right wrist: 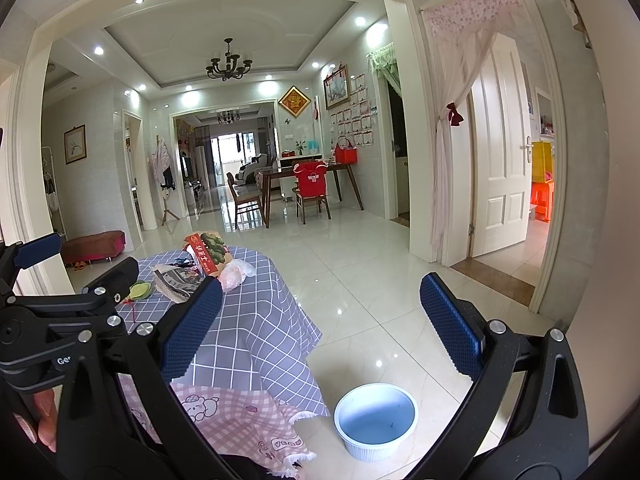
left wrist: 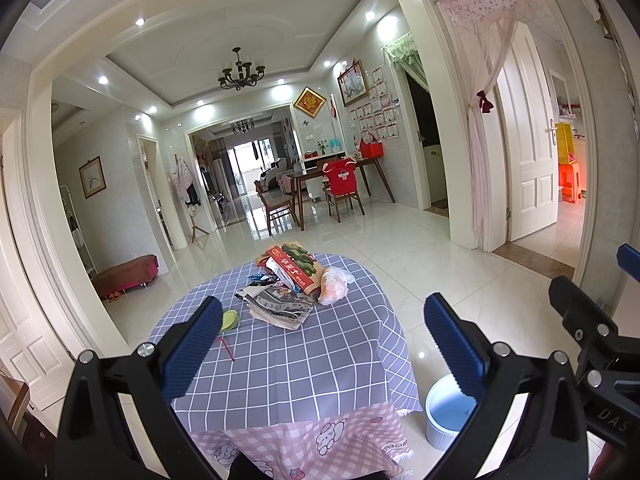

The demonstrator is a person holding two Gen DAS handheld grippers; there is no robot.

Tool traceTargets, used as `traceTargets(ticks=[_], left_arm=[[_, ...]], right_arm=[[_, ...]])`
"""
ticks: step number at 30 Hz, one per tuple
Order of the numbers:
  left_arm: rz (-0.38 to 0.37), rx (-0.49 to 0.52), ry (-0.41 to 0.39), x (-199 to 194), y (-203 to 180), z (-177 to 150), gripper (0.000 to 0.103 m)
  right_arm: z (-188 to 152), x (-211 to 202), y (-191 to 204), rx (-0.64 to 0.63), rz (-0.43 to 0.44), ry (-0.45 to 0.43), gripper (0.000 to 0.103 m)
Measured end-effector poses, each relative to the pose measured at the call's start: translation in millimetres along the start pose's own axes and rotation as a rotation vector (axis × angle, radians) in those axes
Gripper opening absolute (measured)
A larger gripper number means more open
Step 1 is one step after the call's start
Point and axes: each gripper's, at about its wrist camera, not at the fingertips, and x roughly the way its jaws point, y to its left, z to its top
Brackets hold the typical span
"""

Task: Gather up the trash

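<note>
A pile of trash sits on the far part of a table with a grey checked cloth (left wrist: pixel 304 360): folded newspaper (left wrist: pixel 280 306), a red and green printed bag (left wrist: pixel 294 262), a crumpled clear plastic bag (left wrist: pixel 334 286), a green lid (left wrist: pixel 230 320) and a red straw (left wrist: pixel 226 346). My left gripper (left wrist: pixel 320 344) is open and empty, above the near part of the table. My right gripper (right wrist: pixel 320 328) is open and empty, right of the table above the floor. A white bin (right wrist: pixel 376 420) stands on the floor by the table; it also shows in the left wrist view (left wrist: pixel 444 416).
A pink checked cloth (left wrist: pixel 312 440) hangs under the grey one at the table's near edge. Glossy white tile floor (right wrist: pixel 360 272) lies right of the table. A dining table with chairs (left wrist: pixel 332 188) stands far back. A white door (right wrist: pixel 500 152) is open at right.
</note>
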Motion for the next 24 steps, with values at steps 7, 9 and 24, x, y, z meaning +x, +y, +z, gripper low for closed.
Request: traceTargets(ticks=[7, 9, 24], left_arm=[[0.001, 0.001, 0.000, 0, 0, 0, 0.099], [0.000, 0.000, 0.001, 0, 0, 0, 0.099], [0.001, 0.001, 0.001, 0, 0, 0, 0.099]], right_arm=[[0, 0, 0, 0.001, 0.000, 0.002, 0.097], [0, 0, 0, 0.001, 0.000, 0.003, 0.097], [-14, 9, 4, 0.006, 0.005, 0.007, 0.097]])
